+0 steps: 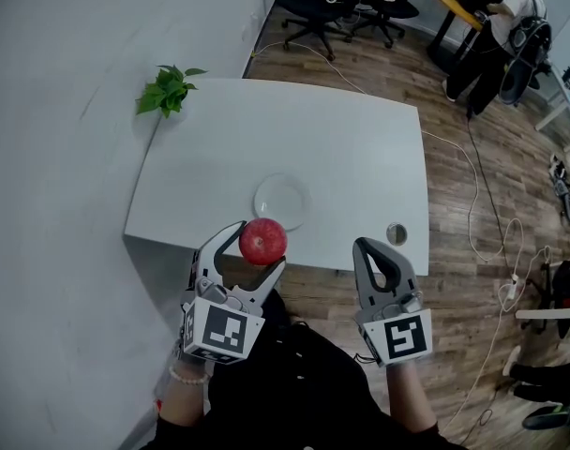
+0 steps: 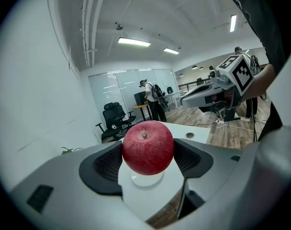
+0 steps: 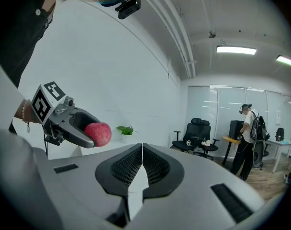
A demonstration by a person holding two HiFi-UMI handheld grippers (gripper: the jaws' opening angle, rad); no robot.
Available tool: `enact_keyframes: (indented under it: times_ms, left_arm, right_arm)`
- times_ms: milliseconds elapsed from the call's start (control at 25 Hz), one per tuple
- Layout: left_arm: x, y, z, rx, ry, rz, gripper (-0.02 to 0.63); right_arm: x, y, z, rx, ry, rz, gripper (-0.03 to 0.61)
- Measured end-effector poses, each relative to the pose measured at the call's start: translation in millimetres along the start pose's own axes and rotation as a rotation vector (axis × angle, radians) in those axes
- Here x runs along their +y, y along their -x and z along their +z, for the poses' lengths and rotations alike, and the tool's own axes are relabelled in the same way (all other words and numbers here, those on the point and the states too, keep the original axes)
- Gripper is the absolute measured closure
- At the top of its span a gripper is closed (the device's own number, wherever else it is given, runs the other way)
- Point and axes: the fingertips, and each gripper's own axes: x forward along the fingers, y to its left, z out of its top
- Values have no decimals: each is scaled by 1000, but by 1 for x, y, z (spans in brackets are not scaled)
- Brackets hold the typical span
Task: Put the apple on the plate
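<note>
The left gripper (image 1: 259, 246) squeezes the red apple (image 1: 263, 240) between its two jaws so it does not fall. The apple is up in the air by the near edge of the white table (image 1: 351, 148), just beside the bare plate (image 1: 283, 193). The right gripper (image 1: 363, 245) is closed tight on nothing and hangs off to the side, likely because one gripper is enough here.
</note>
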Motion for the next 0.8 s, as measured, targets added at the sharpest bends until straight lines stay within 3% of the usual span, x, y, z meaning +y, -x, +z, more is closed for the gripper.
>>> enact_keyframes:
  times_ms: [800]
  left_arm:
    - [34,-79,-31,36,-7,-79,265]
  right_arm:
    - [-26,-43,-27,87,-57,-69,537]
